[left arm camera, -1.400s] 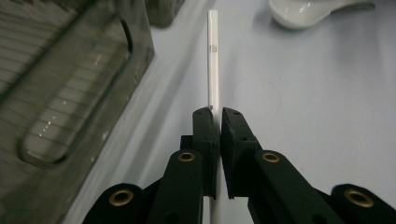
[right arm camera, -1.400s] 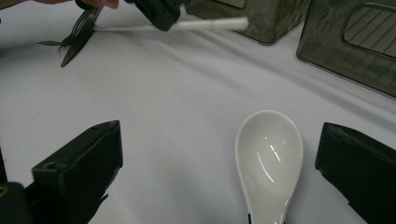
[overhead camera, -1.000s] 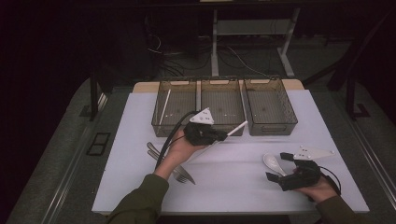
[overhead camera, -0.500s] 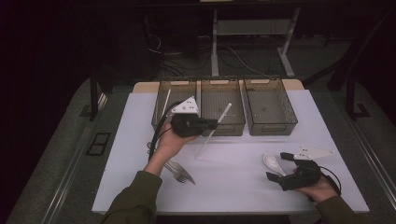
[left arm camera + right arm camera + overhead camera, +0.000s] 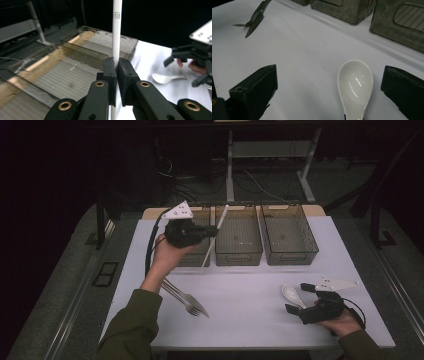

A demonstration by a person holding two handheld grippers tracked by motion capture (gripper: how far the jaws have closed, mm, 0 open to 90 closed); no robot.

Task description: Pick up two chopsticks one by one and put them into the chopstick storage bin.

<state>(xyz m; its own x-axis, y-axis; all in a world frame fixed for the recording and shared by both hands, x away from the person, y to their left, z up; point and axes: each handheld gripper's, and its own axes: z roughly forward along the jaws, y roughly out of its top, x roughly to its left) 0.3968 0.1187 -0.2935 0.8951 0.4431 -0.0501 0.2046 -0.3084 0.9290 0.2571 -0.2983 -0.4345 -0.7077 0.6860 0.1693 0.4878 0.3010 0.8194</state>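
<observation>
My left gripper (image 5: 212, 232) is raised over the left bin (image 5: 199, 218) and shut on a thin white chopstick (image 5: 218, 226), which slants steeply up and away. In the left gripper view the chopstick (image 5: 117, 35) stands upright, pinched between the pads of the left gripper (image 5: 117, 75). At the near right, my right gripper (image 5: 299, 299) rests open on the table. A white ceramic spoon (image 5: 355, 85) lies between the jaws of the right gripper (image 5: 329, 92) with gaps on both sides, closer to the right jaw.
Three smoky clear bins stand in a row at the table's far side, the middle bin (image 5: 238, 236) and the right bin (image 5: 289, 233) beside the left one. Metal forks (image 5: 186, 299) lie on the white table (image 5: 250, 320) at the near left.
The left gripper has lifted the chopstick and carried it left and farther away, from mid-table to over the left bin. The chopstick now stands steeper. The right gripper has not moved.
</observation>
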